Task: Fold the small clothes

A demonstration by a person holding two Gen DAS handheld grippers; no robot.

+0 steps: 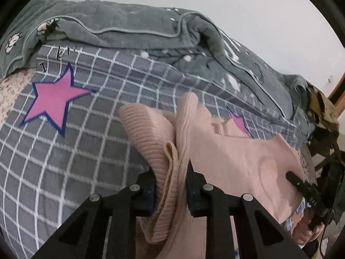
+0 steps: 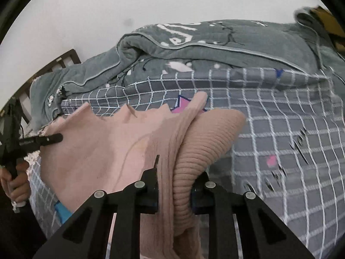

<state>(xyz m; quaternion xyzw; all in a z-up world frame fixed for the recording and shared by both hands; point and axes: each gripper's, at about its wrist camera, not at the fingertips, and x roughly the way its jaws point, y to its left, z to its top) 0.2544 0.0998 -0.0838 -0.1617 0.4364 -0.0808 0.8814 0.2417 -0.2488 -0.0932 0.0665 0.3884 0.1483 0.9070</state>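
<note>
A small pink ribbed knit garment point(image 1: 237, 157) is held up above the bed, stretched between both grippers. My left gripper point(image 1: 170, 185) is shut on one bunched ribbed edge of it. My right gripper point(image 2: 174, 185) is shut on the opposite bunched ribbed edge of the garment point(image 2: 103, 151). The right gripper also shows in the left wrist view point(image 1: 301, 185) at the garment's far side. The left gripper shows in the right wrist view point(image 2: 43, 140) at the left edge of the cloth. The garment's lower part hangs out of sight below both cameras.
A bed sheet point(image 1: 86, 151) in grey with a white grid and pink stars lies under the garment. A rumpled grey-green blanket point(image 1: 129, 28) lies along the far side by the white wall. A dark wooden headboard point(image 2: 64, 60) stands at the left.
</note>
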